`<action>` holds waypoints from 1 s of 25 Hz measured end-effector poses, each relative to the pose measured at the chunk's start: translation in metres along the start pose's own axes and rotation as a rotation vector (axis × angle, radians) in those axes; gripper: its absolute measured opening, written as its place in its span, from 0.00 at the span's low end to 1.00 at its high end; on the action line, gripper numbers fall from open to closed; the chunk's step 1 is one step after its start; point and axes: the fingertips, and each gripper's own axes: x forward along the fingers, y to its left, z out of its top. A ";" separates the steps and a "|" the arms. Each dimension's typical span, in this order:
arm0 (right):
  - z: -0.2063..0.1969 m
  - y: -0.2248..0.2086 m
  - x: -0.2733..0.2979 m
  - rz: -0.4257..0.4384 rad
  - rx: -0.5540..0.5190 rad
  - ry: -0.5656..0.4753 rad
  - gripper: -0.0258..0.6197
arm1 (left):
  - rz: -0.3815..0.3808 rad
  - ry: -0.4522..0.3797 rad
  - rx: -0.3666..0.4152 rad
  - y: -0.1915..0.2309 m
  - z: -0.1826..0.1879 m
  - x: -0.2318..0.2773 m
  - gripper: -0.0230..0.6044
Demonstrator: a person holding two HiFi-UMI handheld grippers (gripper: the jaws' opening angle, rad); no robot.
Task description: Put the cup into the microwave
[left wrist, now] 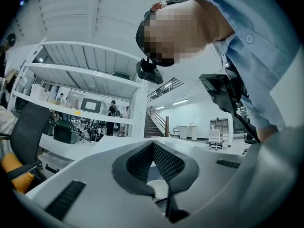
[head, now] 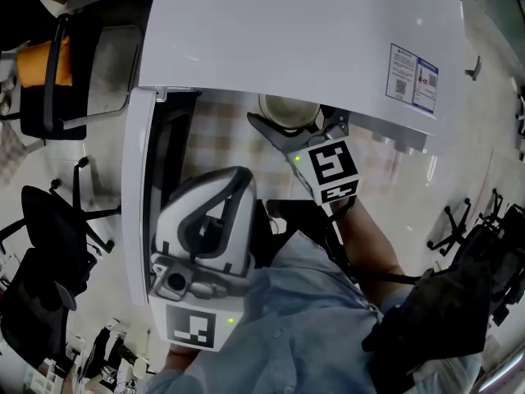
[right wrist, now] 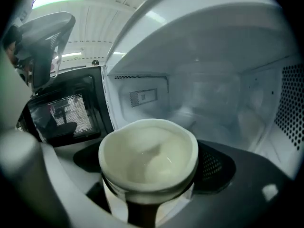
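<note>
Closest to the head camera, the left gripper (head: 234,179) is held in front of the person's blue shirt (head: 287,327). Its own view shows the left gripper (left wrist: 153,146) tilted upward, the jaws pressed together at the tips with nothing between them. The right gripper (head: 297,128) reaches forward, and its jaws pinch the cup (head: 287,109) from both sides. In the right gripper view the cup (right wrist: 148,158) is upright, cream-coloured inside and empty, with a dark band below the rim. It sits at the mouth of the microwave (head: 303,39), its far rim just under the white top edge. Whether its base touches anything cannot be told. Beyond it the white cavity (right wrist: 209,99) lies open, and the door (right wrist: 61,113) with its dark window stands swung out on the left. Black office chairs (head: 49,220) stand on the floor well to the left.
</note>
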 end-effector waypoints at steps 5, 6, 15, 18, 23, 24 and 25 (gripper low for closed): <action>-0.003 -0.010 0.011 -0.008 0.003 -0.005 0.86 | 0.014 -0.007 -0.004 0.011 -0.008 0.004 0.04; -0.003 -0.011 0.013 -0.008 0.001 -0.010 0.86 | 0.016 -0.006 -0.006 0.013 -0.009 0.006 0.04; 0.008 -0.027 0.027 0.005 -0.043 -0.061 0.87 | 0.042 0.033 -0.038 0.014 -0.011 0.026 0.04; 0.010 -0.027 0.028 0.024 -0.058 -0.073 0.87 | 0.061 0.031 -0.049 0.008 -0.010 0.024 0.04; 0.006 -0.030 0.028 0.014 -0.098 -0.071 0.87 | 0.073 -0.008 -0.014 0.003 0.001 0.030 0.04; 0.005 -0.033 0.027 0.004 -0.109 -0.065 0.87 | 0.080 -0.011 -0.008 0.003 0.002 0.030 0.04; 0.003 -0.034 0.026 -0.001 -0.114 -0.060 0.87 | 0.089 -0.009 -0.004 0.002 0.001 0.029 0.04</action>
